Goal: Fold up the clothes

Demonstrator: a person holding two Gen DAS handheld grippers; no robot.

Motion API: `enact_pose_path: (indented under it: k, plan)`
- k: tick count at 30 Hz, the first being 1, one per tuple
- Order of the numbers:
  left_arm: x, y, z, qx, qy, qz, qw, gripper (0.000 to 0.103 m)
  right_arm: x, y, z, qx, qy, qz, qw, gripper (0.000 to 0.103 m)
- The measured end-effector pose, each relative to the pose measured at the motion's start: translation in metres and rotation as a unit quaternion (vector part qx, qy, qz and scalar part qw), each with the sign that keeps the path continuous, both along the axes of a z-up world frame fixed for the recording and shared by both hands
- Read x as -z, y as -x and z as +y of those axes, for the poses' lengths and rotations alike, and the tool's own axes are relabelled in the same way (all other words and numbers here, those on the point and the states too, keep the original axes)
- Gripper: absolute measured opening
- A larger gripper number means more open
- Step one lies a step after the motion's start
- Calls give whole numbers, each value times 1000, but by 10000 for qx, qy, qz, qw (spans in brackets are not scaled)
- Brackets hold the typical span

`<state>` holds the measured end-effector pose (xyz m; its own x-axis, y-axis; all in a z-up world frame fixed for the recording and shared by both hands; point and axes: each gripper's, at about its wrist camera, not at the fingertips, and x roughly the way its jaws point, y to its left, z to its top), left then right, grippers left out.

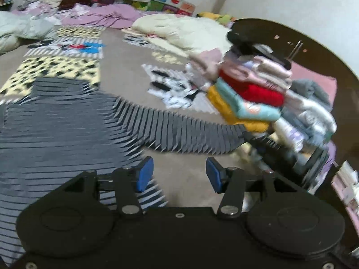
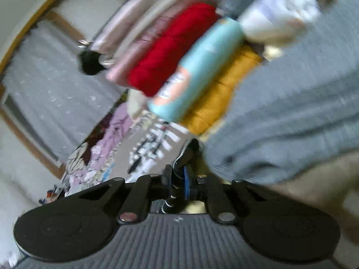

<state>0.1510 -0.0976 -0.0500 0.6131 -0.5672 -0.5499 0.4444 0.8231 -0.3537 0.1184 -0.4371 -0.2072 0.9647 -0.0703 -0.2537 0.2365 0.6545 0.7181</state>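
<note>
- The left gripper [image 1: 179, 174] is hanging with its blue pads apart over a bare strip of taupe bedspread [image 1: 125, 67]; nothing is lying between them.
- The striped grey shirt [image 1: 56, 121] is covering the near left of the bed, its sleeve [image 1: 184, 134] stretching across just ahead of the pads.
- A leaning stack of folded clothes [image 1: 251, 89] is blocking the right side.
- A cream duvet [image 1: 179, 29] and purple bedding [image 1: 107, 15] are crowding the far edge.
- The right gripper [image 2: 179, 179] is clamping striped cloth, with a grey garment [image 2: 291, 116] filling its right and the folded stack rising just ahead.
</note>
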Motion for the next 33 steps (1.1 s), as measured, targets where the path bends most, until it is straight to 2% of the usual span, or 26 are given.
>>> enact_pose_path:
  k: [3, 5, 8, 11, 16, 19, 20, 22, 24, 26, 27, 30, 33]
  plan:
    - [-16, -20, -22, 190, 150, 32, 9997, 51, -21, -1, 22, -473, 882, -247, 9947, 12]
    - [-22, -37, -40, 380, 220, 178, 9989, 53, -30, -10, 44, -837, 1507, -274, 9847, 12]
    - [-20, -56, -69, 534, 48, 358, 9979, 53, -35, -22, 77, -1276, 2261, -198, 9655, 12]
    - [-12, -70, -99, 763, -235, 449, 9958, 53, -37, -23, 94, -1433, 2686, -145, 9524, 12]
    - [0, -83, -142, 852, -937, 270, 9916, 53, -36, -20, 109, -1506, 3130, -117, 9377, 12]
    - [2, -86, -144, 704, -1001, 178, 9923, 53, -36, -18, 117, -1557, 3354, -167, 9290, 12]
    - [3, -85, -137, 623, -947, 173, 9934, 53, -36, -18, 116, -1483, 3375, -116, 9295, 12]
    - [4, -83, -117, 412, -924, 129, 9948, 53, -32, -21, 98, -1035, 3082, 222, 9454, 12]
    - [7, -80, -82, 42, -1170, -21, 9931, 53, -31, -20, 77, -599, 2769, 485, 9578, 16]
    - [7, -79, -39, -340, -1393, -195, 9895, 53, -32, -17, 60, -254, 2555, 623, 9645, 16]
    - [6, -79, -12, -533, -1480, -285, 9871, 53, -36, -13, 60, -201, 2673, 559, 9618, 18]
    - [3, -82, 63, -1035, -1688, -506, 9789, 53, -51, 3, 68, -248, 3134, 170, 9492, 33]
    - [3, -95, 128, -1356, -1771, -617, 9729, 53, -59, 8, 83, -776, 3418, -196, 9364, 33]
